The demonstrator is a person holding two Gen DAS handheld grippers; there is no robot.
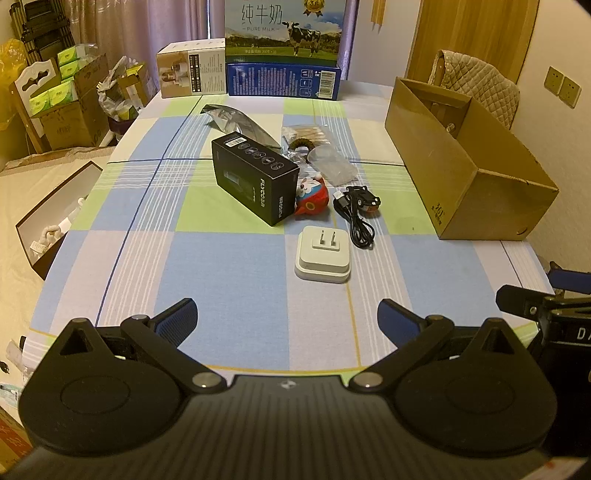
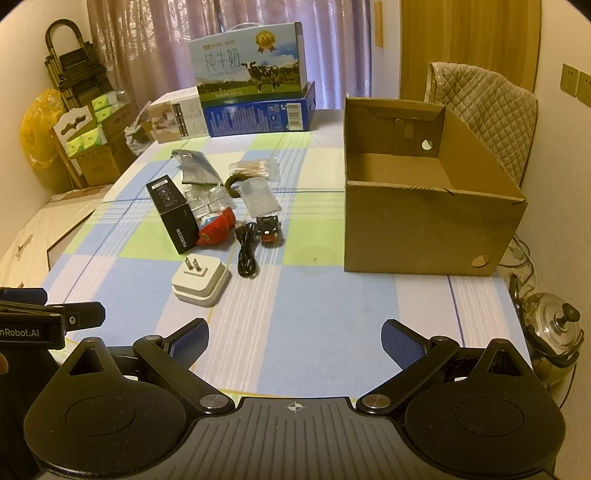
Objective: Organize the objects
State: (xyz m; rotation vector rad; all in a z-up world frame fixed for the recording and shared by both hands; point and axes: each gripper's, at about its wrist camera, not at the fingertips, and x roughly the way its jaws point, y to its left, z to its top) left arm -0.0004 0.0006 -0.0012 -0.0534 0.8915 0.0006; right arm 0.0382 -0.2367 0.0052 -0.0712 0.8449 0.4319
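A cluster of small objects lies mid-table: a white plug adapter (image 1: 322,254) (image 2: 200,278), a black cable (image 1: 354,218) (image 2: 246,254), a small black toy car (image 1: 364,197) (image 2: 267,227), a red cartoon toy (image 1: 312,195) (image 2: 218,227), a black FLYCO box (image 1: 255,177) (image 2: 173,214), silver foil bags (image 1: 236,123) (image 2: 195,168) and clear packets (image 1: 328,162) (image 2: 258,197). An empty cardboard box (image 1: 465,158) (image 2: 424,229) stands at the right. My left gripper (image 1: 287,317) and my right gripper (image 2: 294,338) both hover open near the table's front edge, holding nothing.
A milk carton (image 1: 286,27) (image 2: 251,66) on a blue box (image 1: 282,81) (image 2: 258,112) and a white box (image 1: 192,70) stand at the far edge. A quilted chair (image 2: 484,110) sits behind the cardboard box. A metal kettle (image 2: 554,328) is beyond the table's right edge.
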